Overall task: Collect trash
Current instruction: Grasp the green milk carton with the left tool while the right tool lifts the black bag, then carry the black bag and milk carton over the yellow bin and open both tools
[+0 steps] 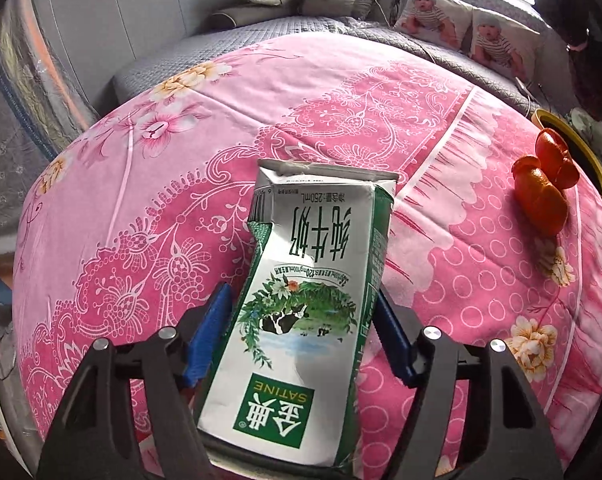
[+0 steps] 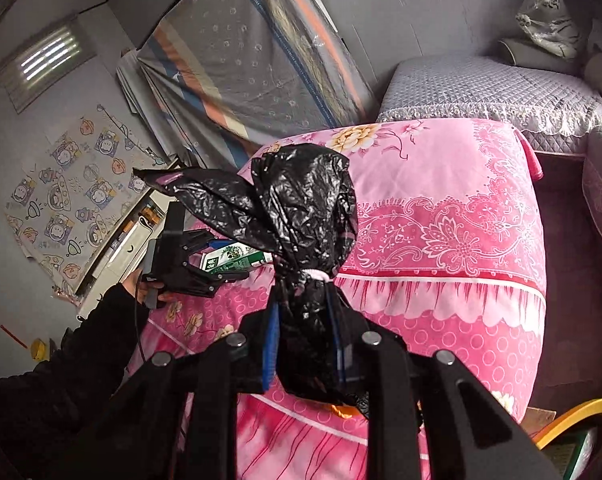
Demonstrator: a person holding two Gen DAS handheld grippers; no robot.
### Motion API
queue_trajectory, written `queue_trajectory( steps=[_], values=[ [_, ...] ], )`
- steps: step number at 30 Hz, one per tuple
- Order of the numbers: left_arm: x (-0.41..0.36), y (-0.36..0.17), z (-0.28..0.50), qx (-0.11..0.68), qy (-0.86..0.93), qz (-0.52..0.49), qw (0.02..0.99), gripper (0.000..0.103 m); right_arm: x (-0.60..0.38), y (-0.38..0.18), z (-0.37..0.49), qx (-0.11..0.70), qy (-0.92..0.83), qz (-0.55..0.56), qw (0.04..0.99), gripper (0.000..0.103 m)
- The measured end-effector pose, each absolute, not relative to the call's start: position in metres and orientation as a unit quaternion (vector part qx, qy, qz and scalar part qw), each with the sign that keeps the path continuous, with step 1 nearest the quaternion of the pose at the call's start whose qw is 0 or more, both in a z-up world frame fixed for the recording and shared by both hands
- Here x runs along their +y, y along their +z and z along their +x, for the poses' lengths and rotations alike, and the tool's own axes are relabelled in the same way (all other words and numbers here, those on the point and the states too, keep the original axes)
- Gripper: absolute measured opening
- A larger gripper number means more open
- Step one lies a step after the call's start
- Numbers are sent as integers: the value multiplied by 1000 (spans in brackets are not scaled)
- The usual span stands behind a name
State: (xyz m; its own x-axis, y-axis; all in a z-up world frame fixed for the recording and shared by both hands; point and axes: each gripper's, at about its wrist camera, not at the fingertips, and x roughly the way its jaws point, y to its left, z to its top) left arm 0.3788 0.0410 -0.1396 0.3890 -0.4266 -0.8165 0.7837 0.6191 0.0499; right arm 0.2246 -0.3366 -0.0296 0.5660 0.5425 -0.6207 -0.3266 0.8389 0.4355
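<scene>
Two grippers are working: the left gripper is pinching a light, crushable milk carton mid-body, while the right gripper is clamping a limp black bag below its tie.

Milk carton: white with green sides, a green label block with white characters, and a cow in green foliage, centre of the left wrist view.
Bedspread: pink, with darker pink lace-like scrolls, white rings, cream and pink flowers.
Trash bag: glossy black, tied with a white band, centre of the right wrist view.
Left claw: black frame, blue pads.
Right claw: black frame, blue pads.
Fruit: orange and red, right edge.
Bin: yellow rim.
</scene>
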Motion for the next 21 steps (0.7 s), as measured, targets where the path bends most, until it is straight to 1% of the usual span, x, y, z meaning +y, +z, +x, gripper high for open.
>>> queue_trajectory(
  steps=[3, 6, 13, 17, 21],
  values=[
    [50, -123, 372, 390, -380, 194, 816, 57, -341, -23, 210, 384, 256, 153, 874, 20],
    [64, -95, 355, 359, -386, 165, 834, 55, -345, -16, 197, 371, 270, 169, 872, 20],
    [84, -31, 287, 260, -334, 93, 901, 55, -349, -12, 172, 353, 305, 209, 859, 20],
    [74, -5, 241, 225, -281, 38, 932, 55, -350, -16, 162, 345, 316, 234, 852, 20],
    [48, 9, 208, 214, -240, -2, 947, 55, -354, -25, 155, 342, 316, 253, 848, 20]
  ],
)
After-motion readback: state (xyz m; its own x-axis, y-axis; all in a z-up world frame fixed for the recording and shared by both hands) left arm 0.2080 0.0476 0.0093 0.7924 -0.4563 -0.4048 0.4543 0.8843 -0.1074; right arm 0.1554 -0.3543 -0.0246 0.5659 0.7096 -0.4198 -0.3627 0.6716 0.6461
